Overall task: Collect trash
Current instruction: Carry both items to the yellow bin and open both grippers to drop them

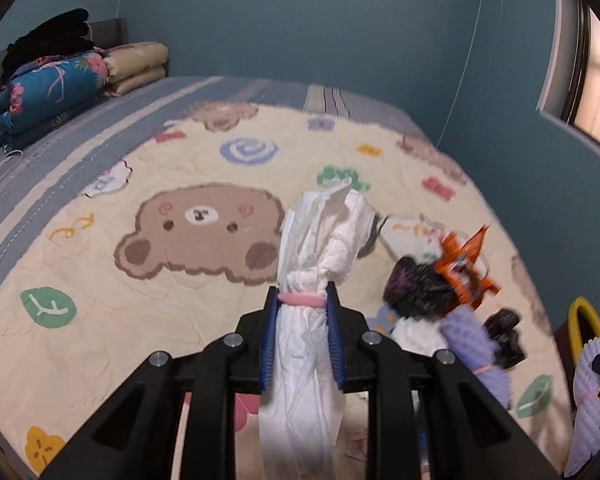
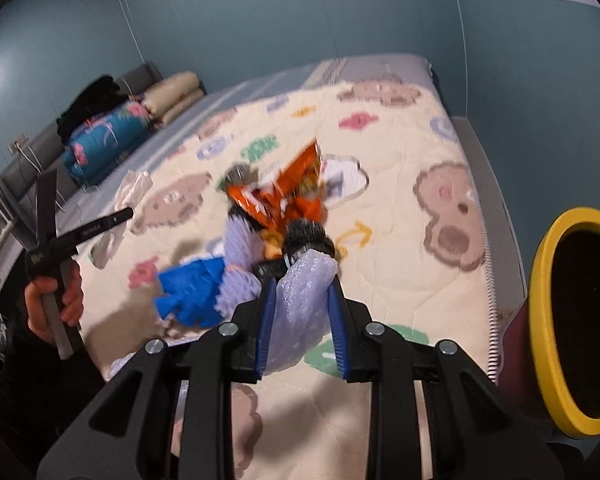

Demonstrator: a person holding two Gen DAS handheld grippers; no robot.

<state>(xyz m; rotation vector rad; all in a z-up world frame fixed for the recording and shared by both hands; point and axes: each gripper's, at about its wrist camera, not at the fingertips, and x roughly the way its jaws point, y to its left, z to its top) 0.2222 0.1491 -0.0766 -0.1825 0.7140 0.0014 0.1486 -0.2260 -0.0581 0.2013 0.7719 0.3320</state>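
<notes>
The left gripper (image 1: 302, 300) is clamped on a white tissue bundle (image 1: 316, 248) bound with a pink band (image 1: 300, 300), lifted clear of the bear-print quilt (image 1: 140, 280); only the left wrist view shows this hold. The right gripper (image 2: 302, 292) pinches a lavender foam sleeve (image 2: 300, 308), from which a blurred cluster hangs: an orange snack wrapper (image 2: 284, 196), a blue crumpled piece (image 2: 192, 292) and dark bristly items too blurred to count. The right wrist view alone shows a hand (image 2: 52, 304) grasping the other gripper's handle, and the full yellow rim of one bin (image 2: 540, 304) just beside the bed. No print on the wrapper can be read. Farther off, at the headboard, lie two folded quilts: one blue floral (image 1: 48, 88) and one beige (image 1: 136, 64), with dark clothing (image 1: 52, 40) on top.
</notes>
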